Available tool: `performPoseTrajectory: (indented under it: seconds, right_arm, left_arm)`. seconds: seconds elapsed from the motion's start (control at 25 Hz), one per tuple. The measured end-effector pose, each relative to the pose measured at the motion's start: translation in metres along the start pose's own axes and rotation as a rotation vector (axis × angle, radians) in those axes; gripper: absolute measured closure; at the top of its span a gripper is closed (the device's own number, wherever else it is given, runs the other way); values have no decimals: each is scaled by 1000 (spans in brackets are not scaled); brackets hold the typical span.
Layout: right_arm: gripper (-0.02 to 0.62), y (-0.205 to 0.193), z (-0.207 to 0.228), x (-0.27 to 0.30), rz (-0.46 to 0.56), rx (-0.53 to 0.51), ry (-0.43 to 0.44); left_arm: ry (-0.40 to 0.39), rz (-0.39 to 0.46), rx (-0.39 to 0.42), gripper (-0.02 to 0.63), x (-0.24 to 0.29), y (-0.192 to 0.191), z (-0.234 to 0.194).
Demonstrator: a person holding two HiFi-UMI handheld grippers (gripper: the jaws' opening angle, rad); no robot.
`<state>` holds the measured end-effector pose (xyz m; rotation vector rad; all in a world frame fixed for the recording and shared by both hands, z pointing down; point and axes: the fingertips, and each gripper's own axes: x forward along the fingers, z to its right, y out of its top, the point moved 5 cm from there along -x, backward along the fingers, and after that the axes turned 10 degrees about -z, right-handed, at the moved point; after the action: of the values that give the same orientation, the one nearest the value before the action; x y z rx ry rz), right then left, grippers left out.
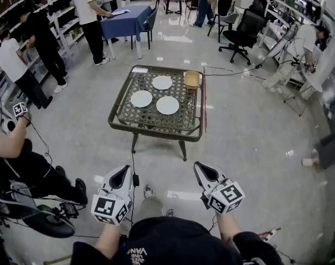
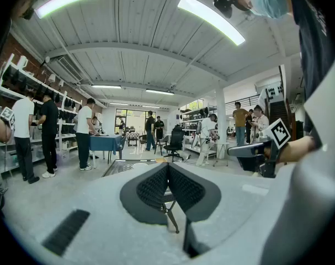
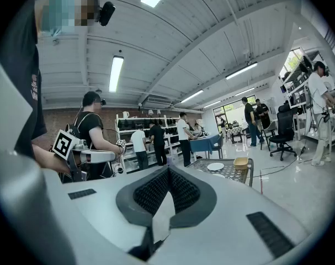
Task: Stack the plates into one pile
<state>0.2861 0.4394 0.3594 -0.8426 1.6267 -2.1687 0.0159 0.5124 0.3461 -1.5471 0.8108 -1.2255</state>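
Three white plates lie apart on a wicker-topped table (image 1: 123,106): one at the back (image 1: 162,82), one at the left (image 1: 141,99), one at the front right (image 1: 168,105). Both grippers hang well short of the table, near my body and roughly level. My left gripper (image 1: 123,170) (image 2: 168,165) is shut with nothing in it. My right gripper (image 1: 199,167) (image 3: 167,170) is also shut and empty. In the right gripper view the table (image 3: 233,173) shows far off with one plate (image 3: 215,166) on it.
A yellowish bowl (image 1: 191,79) (image 3: 240,163) sits at the table's back right corner. A red rod (image 1: 205,101) runs along its right edge. A person (image 1: 15,153) with grippers crouches at the left. A black office chair (image 1: 243,32) and a blue-clothed table (image 1: 126,21) stand farther back.
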Motion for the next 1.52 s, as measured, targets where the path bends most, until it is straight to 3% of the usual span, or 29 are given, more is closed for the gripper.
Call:
performPoseTrajectory:
  seconds: [0.48,0.6,0.68,0.72,0.8,1.24,1.36,1.52]
  right_arm:
    - [595,21,27,52,29,-7,-2]
    - [499,35,42,79,29,-2,-33]
    - [505,49,52,99,32,4,-53]
    - [492,57,56,111,34,7,-59]
    - [463,72,61,136,36,6,-67]
    - [425,99,97,257,47,50,-142]
    - [425,94,102,285,41,74,-141]
    - [420,96,105,310,-6,108,-130]
  left_arm:
    - [-22,-26,-34,581,50,-5,-37]
    - [-28,-24,-45,581,75,3,-62]
    - [-41,-21,-54,578,93,14,-81]
    - [-53,-21,-60,548,102,20,-92]
    - [-81,-33,-73,396,121,29,-114]
    - [-158,-73,-69,360,212,42,-224]
    - [-169,-82,-58,360,229,38,-246]
    - [-185,-115,-101,351,240,38,-258]
